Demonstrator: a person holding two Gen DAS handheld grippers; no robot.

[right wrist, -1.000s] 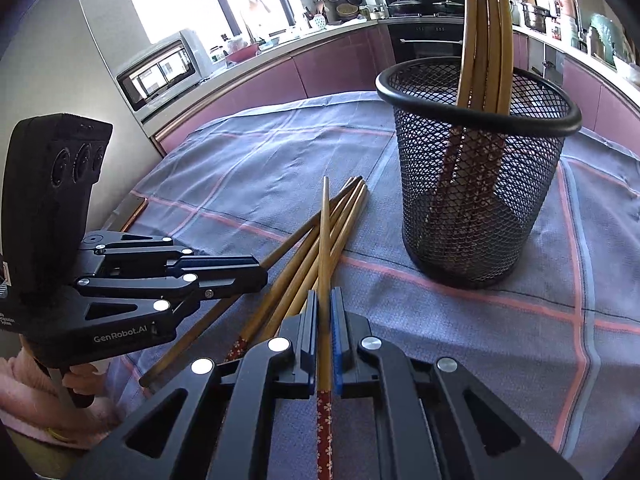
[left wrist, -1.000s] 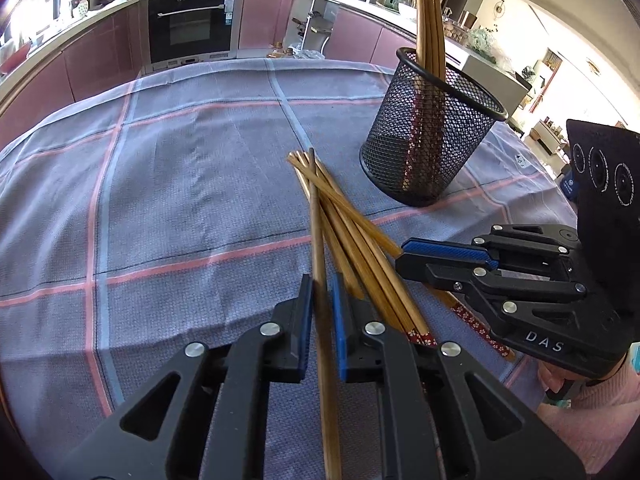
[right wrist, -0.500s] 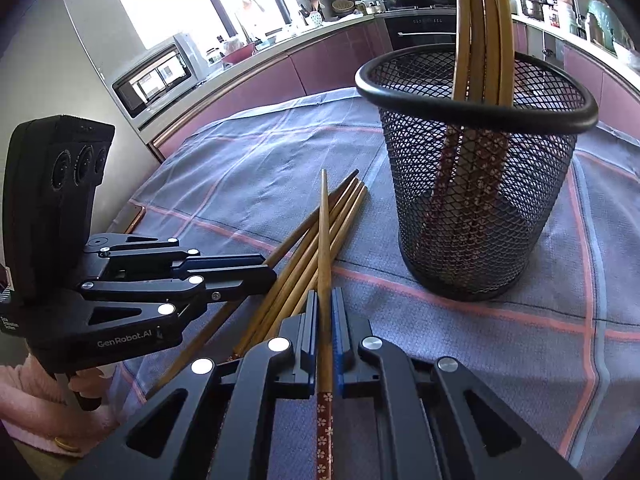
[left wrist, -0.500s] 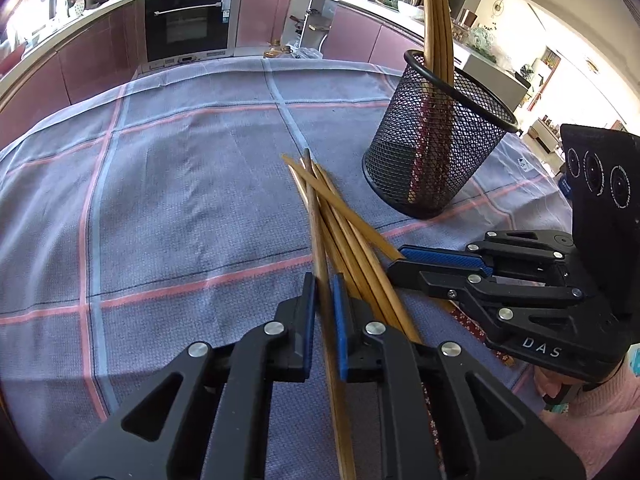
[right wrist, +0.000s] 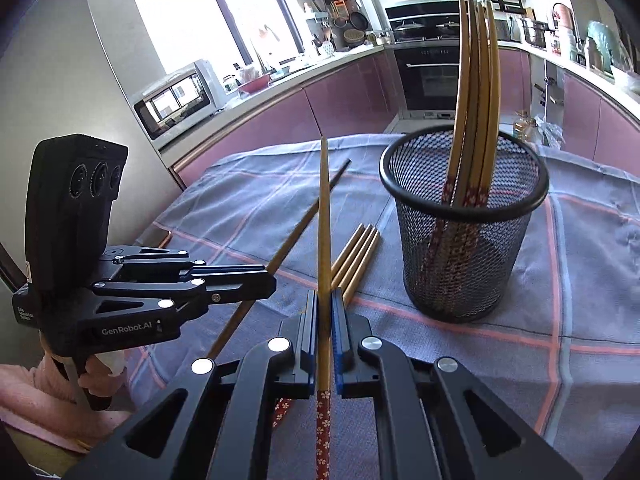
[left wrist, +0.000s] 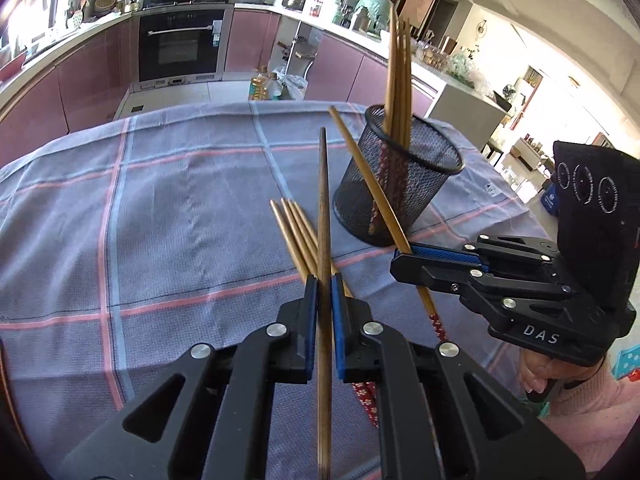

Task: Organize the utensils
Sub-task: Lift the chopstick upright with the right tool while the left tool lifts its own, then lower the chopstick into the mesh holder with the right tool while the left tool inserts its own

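Observation:
My left gripper is shut on a dark brown chopstick that points up and away, lifted off the cloth. In the right wrist view my right gripper is shut on a lighter chopstick with a red flowered end, also raised. Each gripper shows in the other's view: the right gripper and the left gripper. Three chopsticks still lie on the checked tablecloth. A black mesh cup behind them holds several upright chopsticks.
The table's far edge drops to a kitchen floor with pink cabinets and an oven. The mesh cup stands close on the right of my right gripper. A hand in a pink sleeve holds the right gripper.
Both grippers rose, each lifting its chopstick off the pile; the tips now point up over the cloth. Three chopsticks stayed lying on the cloth.

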